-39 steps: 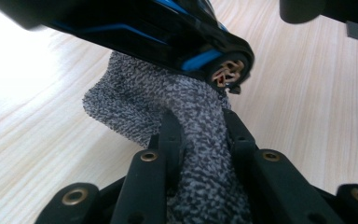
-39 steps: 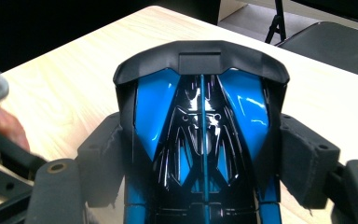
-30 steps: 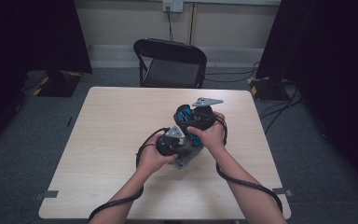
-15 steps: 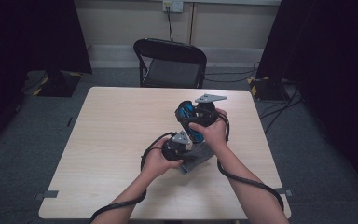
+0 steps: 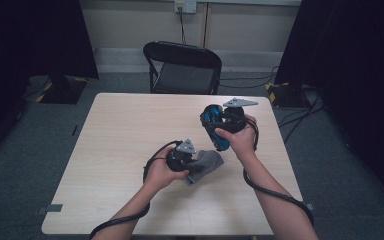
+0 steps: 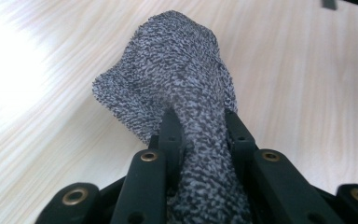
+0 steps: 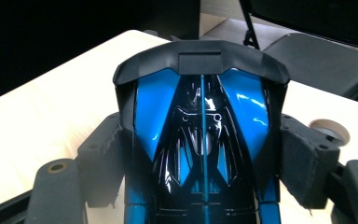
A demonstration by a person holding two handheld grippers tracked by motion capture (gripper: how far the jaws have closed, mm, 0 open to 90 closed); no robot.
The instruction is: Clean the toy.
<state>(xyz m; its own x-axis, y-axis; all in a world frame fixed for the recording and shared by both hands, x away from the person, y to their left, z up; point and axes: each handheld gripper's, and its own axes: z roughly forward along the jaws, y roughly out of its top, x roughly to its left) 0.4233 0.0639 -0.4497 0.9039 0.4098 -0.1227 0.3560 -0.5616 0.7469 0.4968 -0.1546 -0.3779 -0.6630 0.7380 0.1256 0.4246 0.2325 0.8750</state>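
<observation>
Nearest the near edge of the table (image 5: 110,200), a bit right of centre, the left gripper (image 5: 192,162) has its jaws pinched tight on a grey knitted cloth (image 5: 205,165). In the left gripper view you can see the cloth (image 6: 177,93) bunched up between the two black jaws, with its free end poking out ahead and drooping toward the tabletop (image 6: 307,84). From above, that loose end lies on the wood just right of the left hand (image 5: 162,172).

Farther back toward the right edge, the right gripper (image 5: 215,127) sits higher, off the surface, and apart from the cloth. Its jaws are spread wide and clamped on the sides of a glossy blue and black toy car (image 7: 200,135). Beyond the far edge there's a black folding chair (image 5: 182,67) pushed up near the table.
</observation>
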